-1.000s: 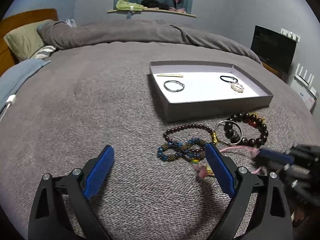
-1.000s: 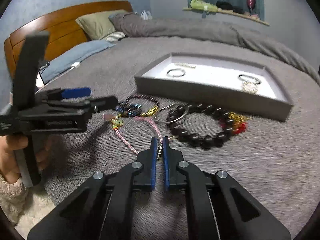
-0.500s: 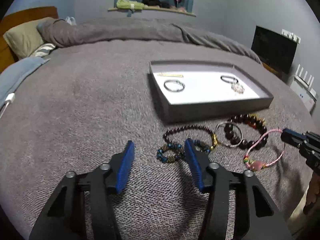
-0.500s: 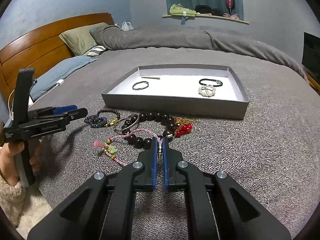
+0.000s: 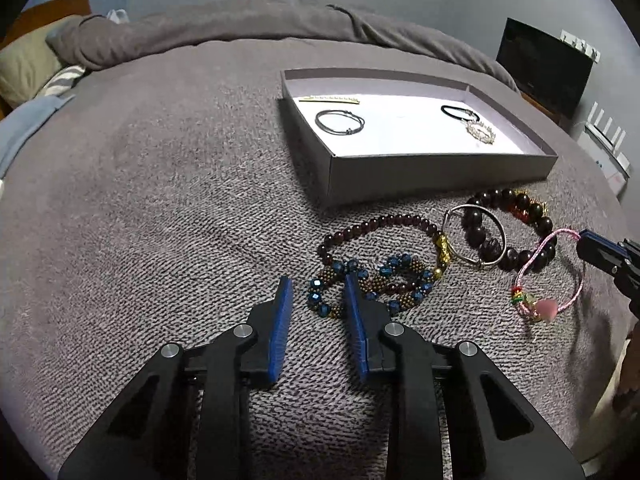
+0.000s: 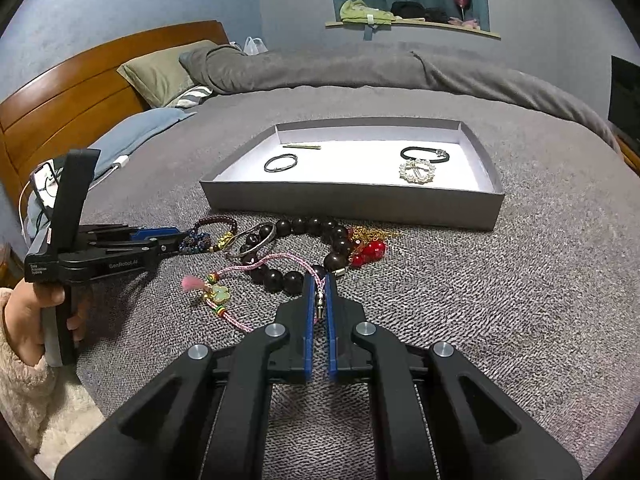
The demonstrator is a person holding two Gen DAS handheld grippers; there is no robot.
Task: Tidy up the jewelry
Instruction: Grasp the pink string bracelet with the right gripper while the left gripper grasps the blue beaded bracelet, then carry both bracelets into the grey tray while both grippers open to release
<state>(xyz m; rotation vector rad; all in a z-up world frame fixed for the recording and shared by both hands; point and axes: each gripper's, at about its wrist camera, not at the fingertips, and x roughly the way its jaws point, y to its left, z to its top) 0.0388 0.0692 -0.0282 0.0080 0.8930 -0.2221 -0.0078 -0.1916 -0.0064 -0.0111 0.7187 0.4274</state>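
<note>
A grey tray (image 5: 436, 168) (image 6: 352, 200) sits on the bed and holds a thin ring bracelet (image 5: 339, 122), a gold clip (image 5: 329, 99), a black hair tie (image 6: 424, 154) and a pearl brooch (image 6: 417, 170). In front of it lie a blue beaded bracelet (image 5: 368, 282), a dark red bead bracelet (image 5: 380, 226), a silver bangle (image 5: 474, 236) and a large dark bead bracelet (image 6: 296, 252). My right gripper (image 6: 318, 280) is shut on the pink cord bracelet (image 6: 248, 268) (image 5: 548, 280). My left gripper (image 5: 316, 286) is partly open at the blue bracelet's left end.
The grey bed cover (image 5: 160, 200) spreads all around. Pillows (image 6: 160, 72) and a wooden headboard (image 6: 72, 88) are at the far left. A dark screen (image 5: 544, 68) stands to the right of the bed.
My left gripper has narrowed its jaws and moved forward to the blue bracelet. My right gripper has pulled the pink cord bracelet to the right, away from the pile.
</note>
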